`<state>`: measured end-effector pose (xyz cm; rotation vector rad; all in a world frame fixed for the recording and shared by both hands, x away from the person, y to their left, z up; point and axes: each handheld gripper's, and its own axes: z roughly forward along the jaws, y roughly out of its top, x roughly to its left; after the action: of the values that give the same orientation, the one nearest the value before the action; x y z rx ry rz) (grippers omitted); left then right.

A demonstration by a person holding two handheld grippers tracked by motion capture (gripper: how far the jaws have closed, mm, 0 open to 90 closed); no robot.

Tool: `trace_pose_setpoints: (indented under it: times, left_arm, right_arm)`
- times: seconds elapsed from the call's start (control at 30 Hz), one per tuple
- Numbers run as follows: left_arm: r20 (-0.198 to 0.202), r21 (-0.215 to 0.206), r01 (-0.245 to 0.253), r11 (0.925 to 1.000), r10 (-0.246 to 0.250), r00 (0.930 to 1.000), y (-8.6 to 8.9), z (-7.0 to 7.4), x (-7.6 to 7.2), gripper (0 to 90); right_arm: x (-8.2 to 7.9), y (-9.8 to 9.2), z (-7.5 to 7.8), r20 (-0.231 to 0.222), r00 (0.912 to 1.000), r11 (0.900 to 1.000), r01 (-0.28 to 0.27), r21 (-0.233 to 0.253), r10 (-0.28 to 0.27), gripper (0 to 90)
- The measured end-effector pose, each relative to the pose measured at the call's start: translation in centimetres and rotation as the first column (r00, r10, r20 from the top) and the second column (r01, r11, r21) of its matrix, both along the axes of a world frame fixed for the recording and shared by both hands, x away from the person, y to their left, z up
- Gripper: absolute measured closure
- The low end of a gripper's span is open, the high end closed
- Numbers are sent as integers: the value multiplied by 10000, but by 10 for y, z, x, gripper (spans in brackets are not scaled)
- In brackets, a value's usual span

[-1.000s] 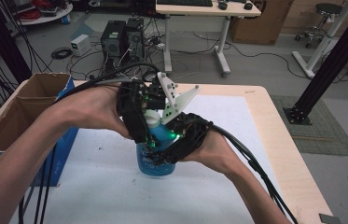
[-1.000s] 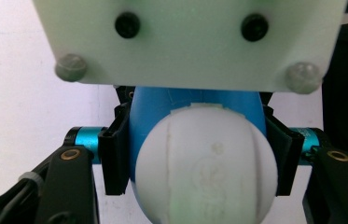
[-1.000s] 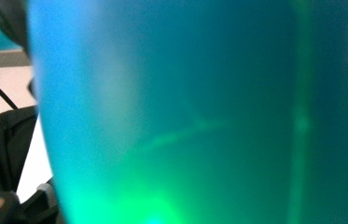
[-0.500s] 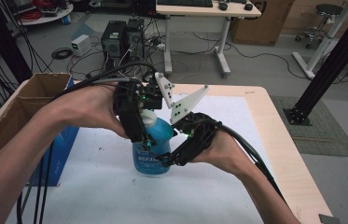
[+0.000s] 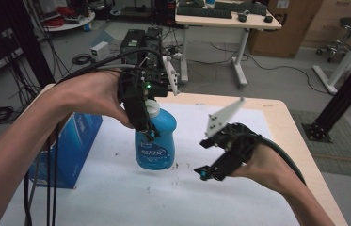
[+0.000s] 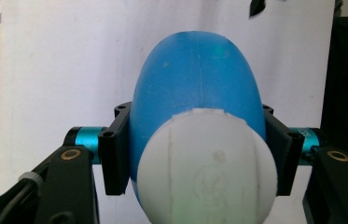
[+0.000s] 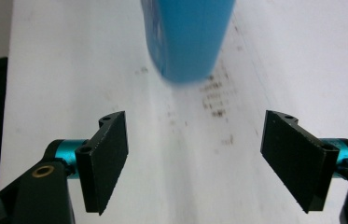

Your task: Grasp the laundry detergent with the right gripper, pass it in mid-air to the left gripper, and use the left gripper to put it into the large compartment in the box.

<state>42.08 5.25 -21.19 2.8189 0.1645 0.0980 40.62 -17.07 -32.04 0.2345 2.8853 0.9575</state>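
I had my left gripper [image 5: 147, 129] clamped on the blue bottle [image 5: 156, 141], its two black jaws pressed against either side of the body just below the white cap [image 6: 206, 170]. The bottle hung upright above the white table [image 5: 239, 197], clear of the surface, as far as I could tell. My right gripper [image 5: 206, 172] sat beside the bottle, apart from it, jaws spread wide with nothing between them. A blue box [image 5: 72, 146] stood on the table on the bottle's other side, behind my left forearm.
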Motion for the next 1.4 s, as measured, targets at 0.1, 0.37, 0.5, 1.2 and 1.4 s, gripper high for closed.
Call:
trace_pose_setpoints:
  times: [0.1, 0.37, 0.5, 1.2, 1.4]
  left_arm:
    - [36, 115, -393, 9992, 393, 9992, 9, 16, 4, 381]
    - [225, 245, -1345, 9906, 1339, 9907, 41, 56, 14, 381]
    - [231, 87, -2094, 9778, 2092, 9776, 61, 75, 19, 381]
    - [366, -560, -4902, 8698, 4924, 8696, 158, 106, 9, 382]
    - [543, -581, -5529, 8312, 5557, 8296, 180, 112, 4, 382]
  right_arm:
    - [-1, -9, 2, 40, 9998, 9997, 180, -143, -179, 218]
    - [-5, -40, 6, 256, 9950, 9946, 970, -363, -961, 190]
    - [-6, -50, 3, 211, 9917, 9913, 1276, -316, -1270, 133]
    - [-4, -67, -14, 412, 9763, 9720, 2155, -932, -2125, 133]
    - [-2, -66, -16, 412, 9764, 9714, 2150, -1007, -2119, 133]
